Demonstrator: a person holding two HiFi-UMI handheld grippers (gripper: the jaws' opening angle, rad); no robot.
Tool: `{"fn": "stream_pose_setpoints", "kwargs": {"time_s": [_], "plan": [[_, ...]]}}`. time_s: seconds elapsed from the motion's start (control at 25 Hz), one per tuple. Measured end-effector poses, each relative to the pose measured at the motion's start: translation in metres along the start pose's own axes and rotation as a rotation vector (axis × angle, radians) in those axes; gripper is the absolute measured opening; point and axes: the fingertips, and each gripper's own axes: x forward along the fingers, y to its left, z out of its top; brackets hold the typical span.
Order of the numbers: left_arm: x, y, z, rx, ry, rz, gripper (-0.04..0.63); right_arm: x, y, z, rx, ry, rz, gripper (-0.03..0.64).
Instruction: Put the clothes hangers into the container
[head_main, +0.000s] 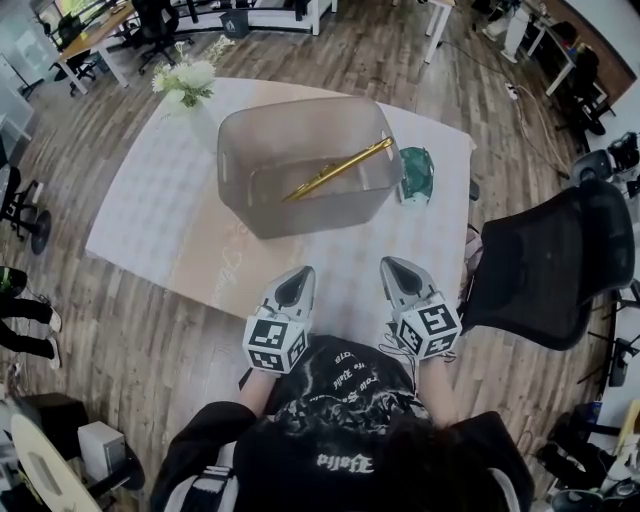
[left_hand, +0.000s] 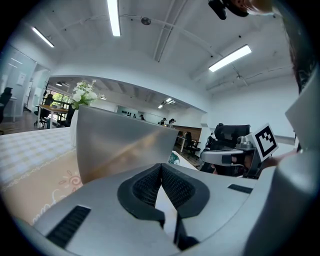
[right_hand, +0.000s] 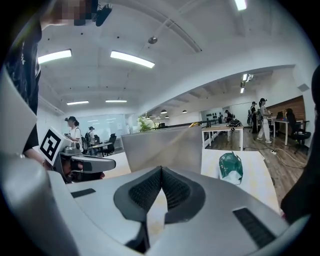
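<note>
One golden clothes hanger (head_main: 338, 168) was lying inside the translucent container (head_main: 300, 170), slanted, with its upper end resting near the far right rim. On the tabletop (head_main: 150, 220) around the container I could find no other hanger. I saw only a vase of white flowers (head_main: 187, 80) at the far left corner and a small green object (head_main: 416, 172) just beside the container on its right, and what that object was I could not tell. My left hand-held gripper (head_main: 293, 290) and my right hand-held gripper (head_main: 400, 276) were both at the near edge of the tabletop, well apart from the container. Each had its jaws pressed together and nothing between them. So I judged that the task was finished, or nearly so, as far as I could see, because nothing was left to pick up.
</note>
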Motion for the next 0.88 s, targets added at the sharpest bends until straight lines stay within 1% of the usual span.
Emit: {"fn": "stream_pose_setpoints", "kwargs": {"time_s": [0.08,0.28,0.52,0.68,0.88], "plan": [[-0.001,0.000,0.001,0.000,-0.001,0.000,0.020,-0.001,-0.001,0.002,-0.004,-0.004,-0.010,0.009],[-0.004,0.000,0.004,0.002,-0.004,0.001,0.020,0.000,0.003,0.004,-0.065,0.016,-0.021,0.009],[-0.006,-0.002,0.009,0.016,-0.007,0.002,0.020,-0.001,0.006,0.007,-0.066,0.014,-0.016,0.008],[-0.006,-0.004,0.018,0.038,-0.028,-0.007,0.020,0.002,0.006,0.004,-0.070,0.016,-0.025,0.008],[-0.006,-0.004,0.021,0.037,-0.039,-0.004,0.020,0.003,0.007,0.003,-0.082,0.018,-0.028,0.008]]}}
